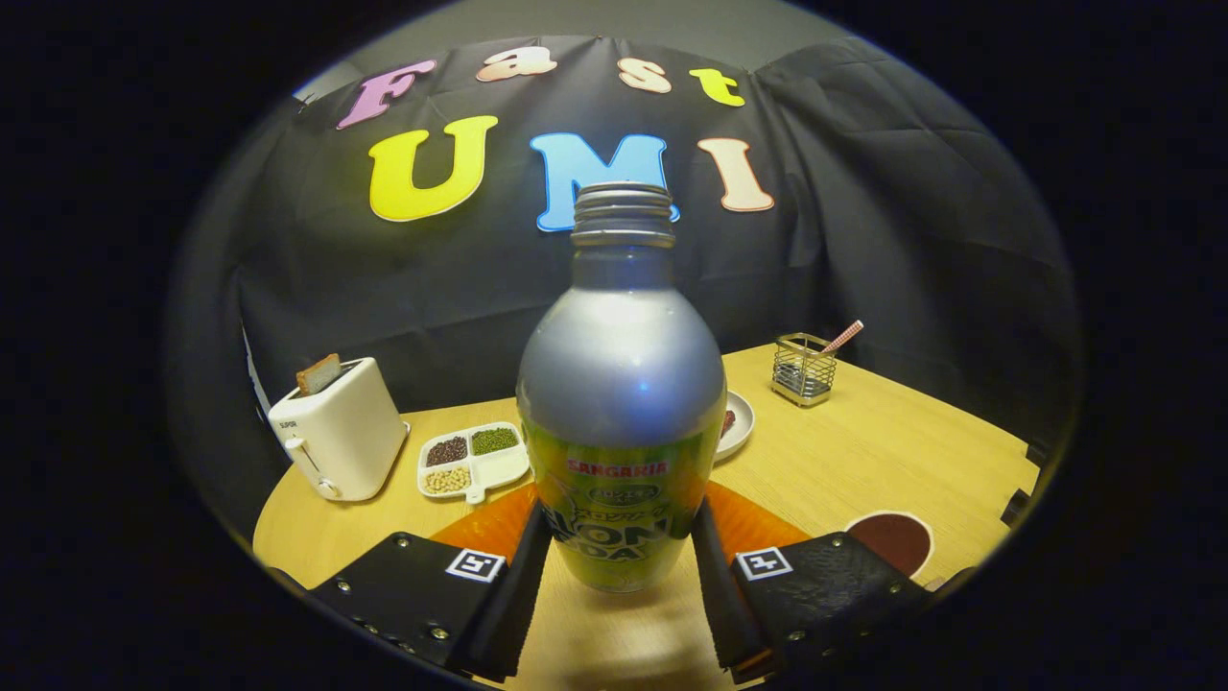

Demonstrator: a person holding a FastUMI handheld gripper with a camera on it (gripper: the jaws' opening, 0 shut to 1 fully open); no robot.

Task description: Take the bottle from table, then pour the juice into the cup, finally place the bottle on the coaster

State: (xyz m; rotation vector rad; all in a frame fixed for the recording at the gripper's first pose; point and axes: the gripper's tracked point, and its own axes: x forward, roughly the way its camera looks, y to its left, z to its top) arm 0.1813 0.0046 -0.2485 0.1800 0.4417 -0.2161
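A silver and green bottle [622,384] stands upright between my fingers, its threaded neck open with no cap. My gripper [622,537] is shut on the bottle's lower labelled part, one finger pressing on each side. I cannot tell whether its base touches the wooden table [863,451] below it. An orange round thing [758,526] lies just behind the bottle, mostly hidden by it and by my fingers. A dark brown round coaster [892,540] with a pale rim lies on the table to the right, just beyond my right finger.
A white toaster [336,437] with a slice of bread stands at the far left. Next to it lies a divided white dish [472,461] of beans. A white plate [739,422] peeks from behind the bottle. A wire basket [804,368] with a straw stands at the far right.
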